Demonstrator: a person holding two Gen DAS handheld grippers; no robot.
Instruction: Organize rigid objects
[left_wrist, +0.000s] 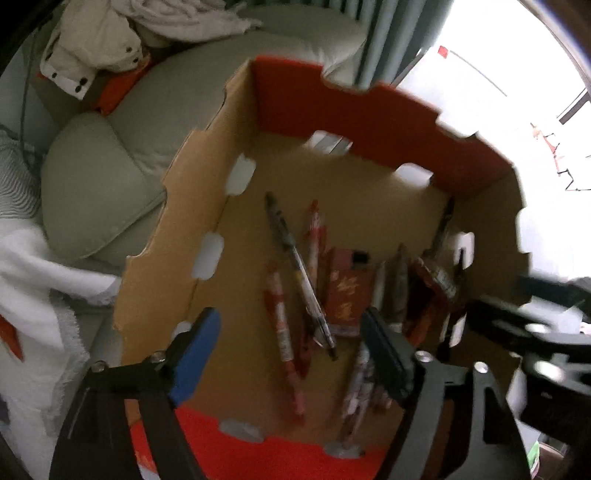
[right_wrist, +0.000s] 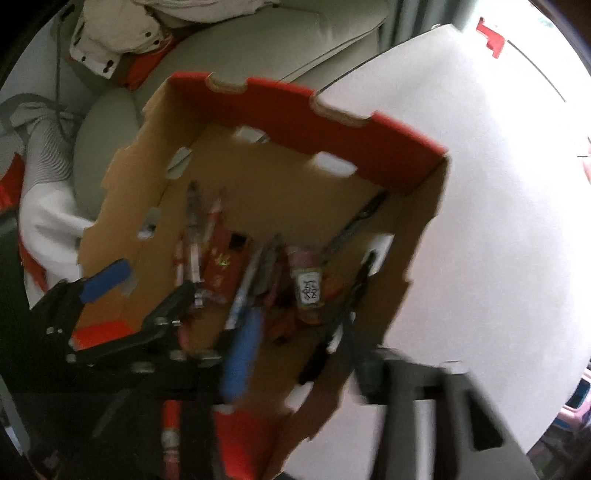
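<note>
Left wrist view: the left gripper (left_wrist: 291, 354) stood with jaws apart and empty over an open corrugated cardboard box (left_wrist: 192, 236) with red outer faces and notched rims. Slender pens (left_wrist: 299, 273) lay on its floor, long axes running mostly toward the far wall, beside a flat red packet (left_wrist: 347, 291).

Right wrist view: the right gripper (right_wrist: 295, 358) was blurred; jaws apparently apart above the pens, nothing clearly gripped. A small labelled bottle (right_wrist: 308, 284) lay among them.

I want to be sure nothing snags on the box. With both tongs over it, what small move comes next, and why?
Probably lift both tongs straight up. The left tongs and right tongs stand open and empty above pens already lying in the cardboard box.
</note>
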